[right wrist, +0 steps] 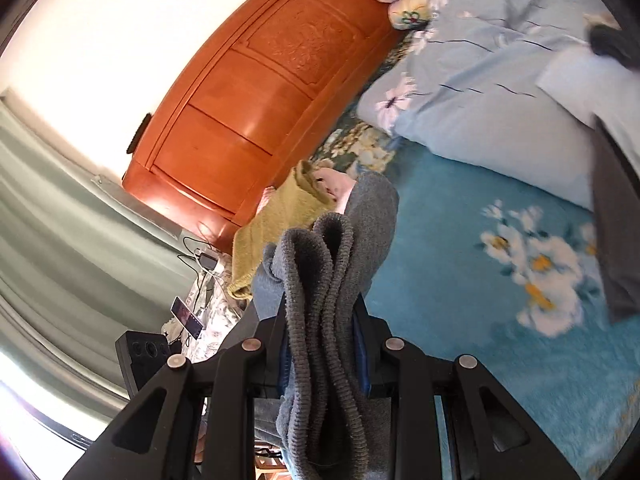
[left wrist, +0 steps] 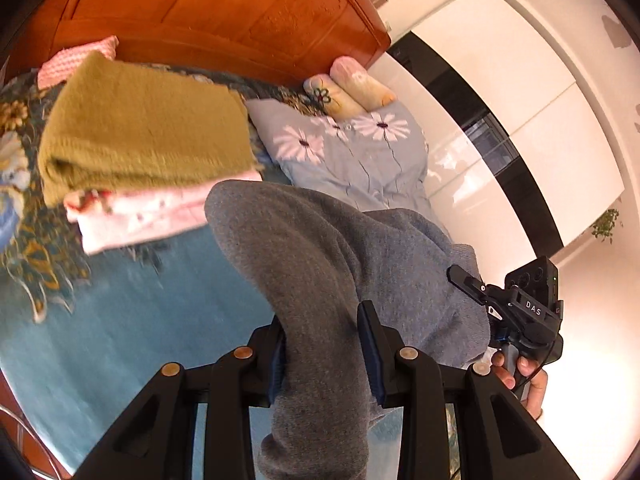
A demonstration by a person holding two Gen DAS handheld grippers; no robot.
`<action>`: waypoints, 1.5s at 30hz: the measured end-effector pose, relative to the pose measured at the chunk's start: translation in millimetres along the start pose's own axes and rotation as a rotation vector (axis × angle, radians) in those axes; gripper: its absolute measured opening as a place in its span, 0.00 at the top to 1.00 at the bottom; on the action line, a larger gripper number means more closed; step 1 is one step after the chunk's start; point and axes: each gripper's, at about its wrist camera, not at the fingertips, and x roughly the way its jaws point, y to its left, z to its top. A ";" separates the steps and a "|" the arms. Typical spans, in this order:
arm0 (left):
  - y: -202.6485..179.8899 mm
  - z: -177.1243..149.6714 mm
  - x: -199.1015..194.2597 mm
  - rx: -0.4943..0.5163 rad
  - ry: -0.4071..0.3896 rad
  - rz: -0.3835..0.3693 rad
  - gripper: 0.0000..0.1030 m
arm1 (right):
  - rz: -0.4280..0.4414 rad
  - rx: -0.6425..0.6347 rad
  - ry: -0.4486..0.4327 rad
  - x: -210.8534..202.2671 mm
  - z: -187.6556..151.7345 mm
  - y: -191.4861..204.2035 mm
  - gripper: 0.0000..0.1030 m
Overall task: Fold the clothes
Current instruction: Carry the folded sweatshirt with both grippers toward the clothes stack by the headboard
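Observation:
A folded grey knit garment (left wrist: 328,264) hangs in the air over the bed, held at both ends. My left gripper (left wrist: 324,344) is shut on one thick folded edge of it. My right gripper (right wrist: 320,328) is shut on the other end, where the ribbed hem (right wrist: 324,280) bunches in layers between the pads. In the left wrist view the right gripper (left wrist: 472,284) shows at the garment's far side, with a hand (left wrist: 524,376) on its handle. Beyond the garment lies a stack of folded clothes: an olive knit (left wrist: 140,136) on top of a pink piece (left wrist: 152,212).
The bed has a teal floral blanket (right wrist: 500,248) and a pale blue daisy-print duvet (left wrist: 352,152), with rolled pillows (left wrist: 348,92) at the orange wooden headboard (left wrist: 224,12). Beside the bed are a phone and cables (right wrist: 192,300). White cabinets (left wrist: 520,120) stand at the right.

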 end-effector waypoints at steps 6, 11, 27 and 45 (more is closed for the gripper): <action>63.4 90.7 -21.1 -0.054 -0.113 0.020 0.66 | 0.052 -0.126 0.051 103.9 77.6 63.6 0.74; 117.2 137.1 -26.9 -0.106 -0.184 0.066 0.66 | 0.060 -0.206 0.104 188.3 114.2 103.7 0.74; 186.0 133.0 6.8 -0.069 -0.160 0.216 0.63 | 0.025 -0.159 0.109 323.5 160.0 73.5 0.74; 130.1 163.6 -19.1 0.086 -0.250 0.392 0.40 | -0.164 -0.257 0.020 280.9 164.9 76.0 0.67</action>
